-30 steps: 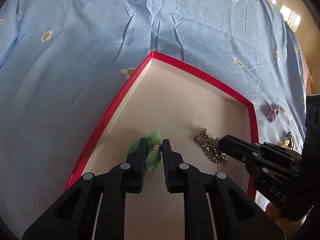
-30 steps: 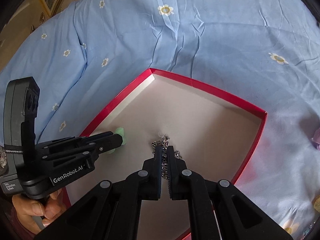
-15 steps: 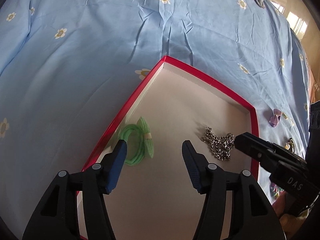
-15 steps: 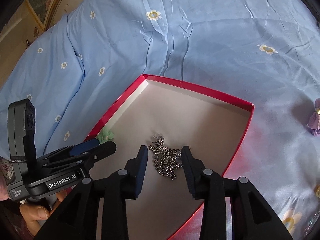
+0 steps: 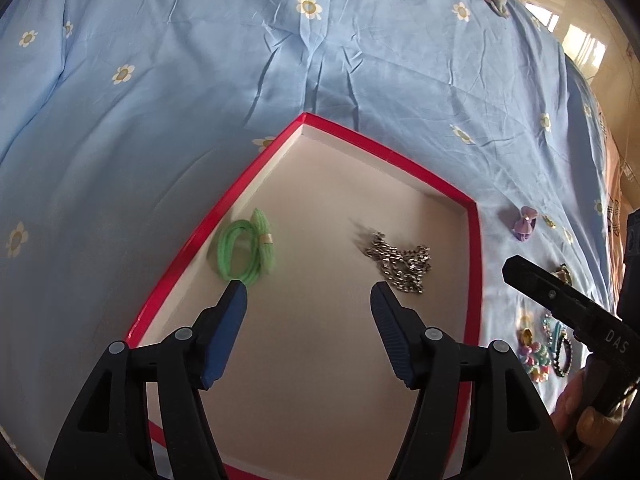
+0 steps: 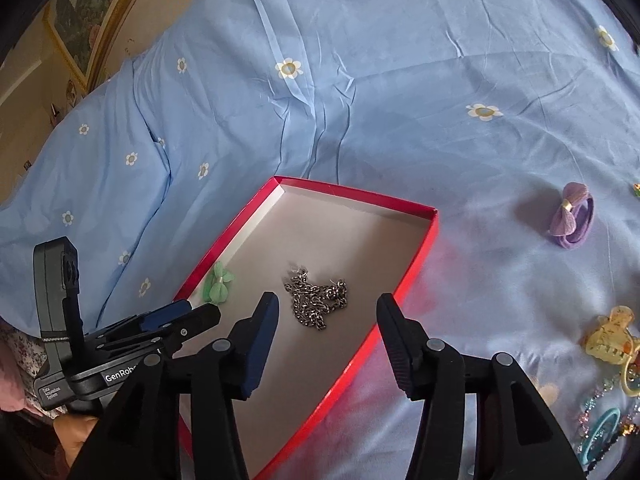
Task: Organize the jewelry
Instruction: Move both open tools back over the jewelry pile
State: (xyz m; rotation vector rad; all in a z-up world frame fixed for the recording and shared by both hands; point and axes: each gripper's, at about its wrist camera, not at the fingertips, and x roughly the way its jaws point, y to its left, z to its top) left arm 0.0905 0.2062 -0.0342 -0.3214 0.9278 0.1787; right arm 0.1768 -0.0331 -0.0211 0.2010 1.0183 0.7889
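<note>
A shallow red-rimmed box [image 5: 474,248] with a pale floor sits on a blue flowered bedsheet [image 5: 160,80] and holds two pieces: a green hair tie [image 5: 246,254] with a small bow, lying just beyond the left gripper's [image 5: 308,292] left fingertip near the box's left wall, and a silver chain necklace [image 5: 400,262] in a loose heap just beyond that gripper's right fingertip. The left gripper's jaws have just been opening and stand apart over the box floor with nothing between them. The right gripper [image 6: 328,306] hangs tilted down over the box's near right edge; its jaws have likewise just been opening, and the necklace lies a little beyond the gap, touched by neither pad. Out on the sheet to the right of the right gripper's jaws lie a purple bow hair tie [image 6: 572,216], a yellow claw clip [image 6: 610,334] and a cluster of beaded bracelets [image 6: 604,420]. A hand [image 6: 76,432] grips the left tool's handle, whose body reads "GenRob" before a finger hides the rest; the right tool's side reads "DAS".
</note>
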